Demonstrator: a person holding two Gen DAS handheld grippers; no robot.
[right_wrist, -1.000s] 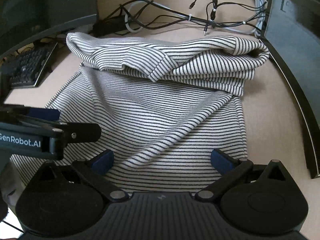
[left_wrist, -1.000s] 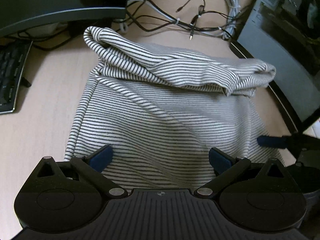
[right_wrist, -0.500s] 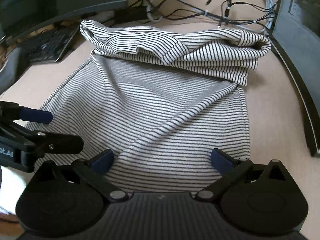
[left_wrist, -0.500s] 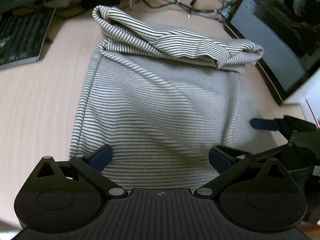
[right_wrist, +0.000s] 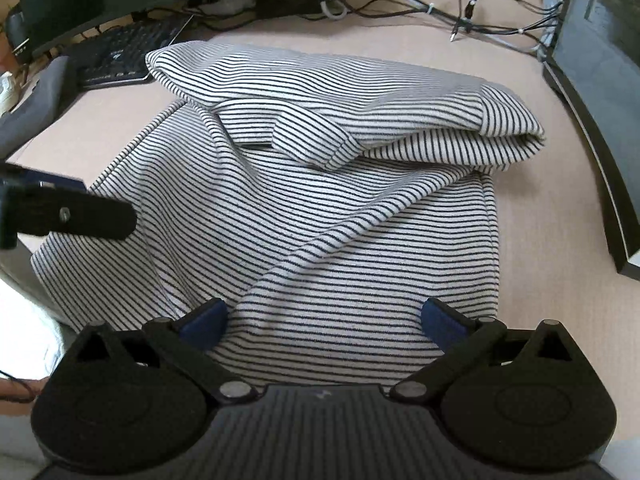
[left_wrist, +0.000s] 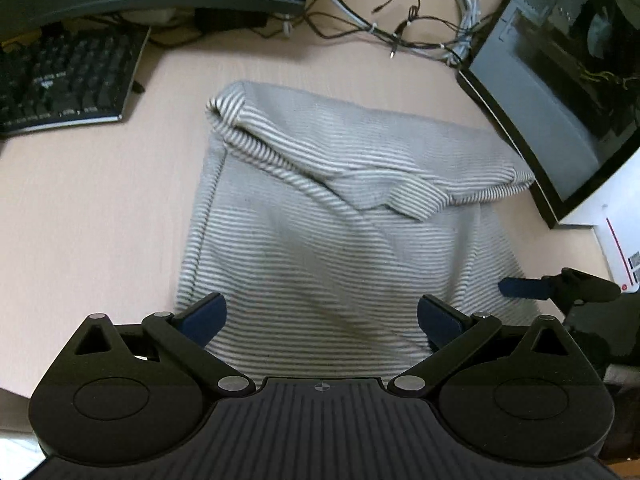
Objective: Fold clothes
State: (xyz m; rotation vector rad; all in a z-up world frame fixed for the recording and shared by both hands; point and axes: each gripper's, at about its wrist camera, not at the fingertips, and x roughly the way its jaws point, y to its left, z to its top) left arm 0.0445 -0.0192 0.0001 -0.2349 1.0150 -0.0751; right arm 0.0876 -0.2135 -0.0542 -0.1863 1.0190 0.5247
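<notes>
On beige desk (left_wrist: 100, 208), striped garment (left_wrist: 340, 248) lies flat ahead of both grippers, far part folded back into thick roll. Keyboard (left_wrist: 64, 80) far left, bare desk between it and cloth; cables (left_wrist: 400, 32) beyond; dark monitor (left_wrist: 560, 80) near right edge of roll. Left gripper (left_wrist: 322, 316) spread wide over near hem, holding nothing. Right gripper (right_wrist: 324, 318) likewise wide, empty, over near hem.

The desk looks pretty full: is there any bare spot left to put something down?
Yes. Bare desk lies left of the striped garment, below the keyboard. A narrower strip runs between the garment and the right monitor. The back is crowded with cables; both open grippers hang over the garment's near edge.
</notes>
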